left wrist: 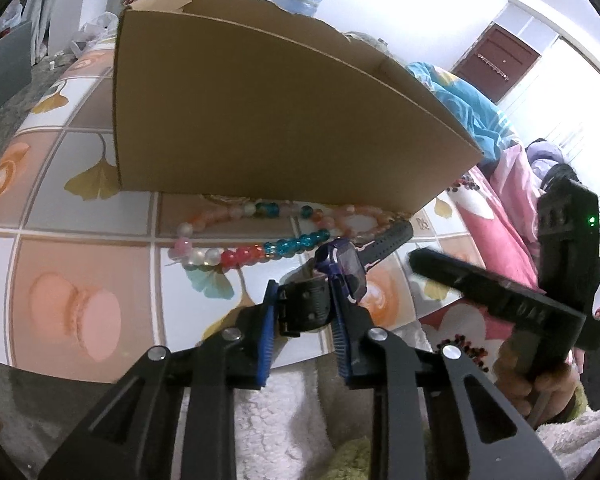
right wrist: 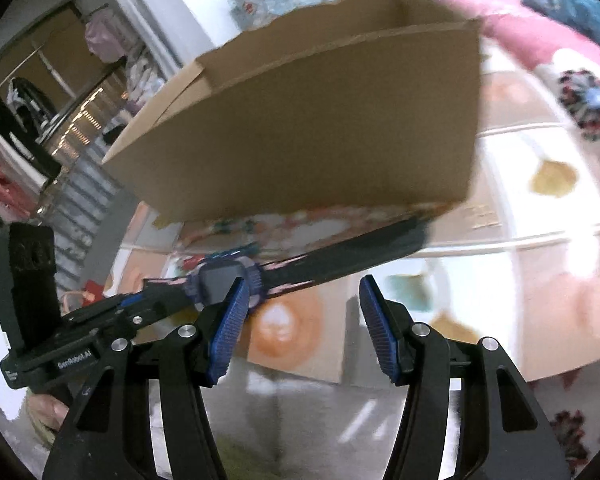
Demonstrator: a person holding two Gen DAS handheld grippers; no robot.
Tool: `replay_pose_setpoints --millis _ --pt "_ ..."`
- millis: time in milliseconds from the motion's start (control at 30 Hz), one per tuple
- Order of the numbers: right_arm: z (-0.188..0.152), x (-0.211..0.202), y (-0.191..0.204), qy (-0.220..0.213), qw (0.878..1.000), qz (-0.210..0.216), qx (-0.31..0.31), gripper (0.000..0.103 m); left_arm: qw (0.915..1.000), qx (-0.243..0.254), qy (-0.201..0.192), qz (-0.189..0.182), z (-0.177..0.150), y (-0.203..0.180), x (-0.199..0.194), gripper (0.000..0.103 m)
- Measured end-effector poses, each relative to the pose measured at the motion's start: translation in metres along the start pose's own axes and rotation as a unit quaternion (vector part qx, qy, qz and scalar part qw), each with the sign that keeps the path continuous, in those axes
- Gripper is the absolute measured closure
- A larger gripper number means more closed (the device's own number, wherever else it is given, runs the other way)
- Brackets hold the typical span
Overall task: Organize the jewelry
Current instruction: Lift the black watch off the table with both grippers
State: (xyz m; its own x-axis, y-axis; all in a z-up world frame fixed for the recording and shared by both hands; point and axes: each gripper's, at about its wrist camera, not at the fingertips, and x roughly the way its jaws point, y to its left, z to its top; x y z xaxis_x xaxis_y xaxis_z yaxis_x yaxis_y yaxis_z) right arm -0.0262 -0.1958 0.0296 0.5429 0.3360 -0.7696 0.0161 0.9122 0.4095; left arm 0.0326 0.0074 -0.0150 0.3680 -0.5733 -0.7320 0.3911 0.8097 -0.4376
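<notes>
Your left gripper (left wrist: pixel 305 312) angles steeply down at the patterned counter (left wrist: pixel 80 216), its blue pads clamped on the black strap of a purple-cased watch (left wrist: pixel 341 270) that lies just in front of the open cardboard box (left wrist: pixel 268 120), beside a string of coloured beads (left wrist: pixel 252 254). Your right gripper (right wrist: pixel 300 324) tilts down just beside it, jaws standing apart with nothing between them, its left pad crossing in front of the watch face. The right view is smeared by motion blur, so the beads there are hard to make out, and the box wall hides whatever lies inside.
</notes>
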Motion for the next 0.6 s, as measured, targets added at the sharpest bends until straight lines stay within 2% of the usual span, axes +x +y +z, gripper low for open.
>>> replay_pose_setpoints --millis 200,400,600 --pt "0.018 -0.006 -0.026 -0.024 0.999 -0.034 0.016 0.047 0.9999 -0.011 0.010 0.007 -0.002 0.009 0.006 0.079" --pt "0.030 0.013 -0.031 -0.016 0.999 -0.052 -0.002 0.046 0.9998 -0.012 0.011 0.010 -0.004 0.010 0.007 0.079" --pt "0.027 0.022 -0.030 0.001 1.000 -0.029 -0.008 0.044 0.9999 -0.008 0.011 0.010 -0.003 0.010 0.008 0.079"
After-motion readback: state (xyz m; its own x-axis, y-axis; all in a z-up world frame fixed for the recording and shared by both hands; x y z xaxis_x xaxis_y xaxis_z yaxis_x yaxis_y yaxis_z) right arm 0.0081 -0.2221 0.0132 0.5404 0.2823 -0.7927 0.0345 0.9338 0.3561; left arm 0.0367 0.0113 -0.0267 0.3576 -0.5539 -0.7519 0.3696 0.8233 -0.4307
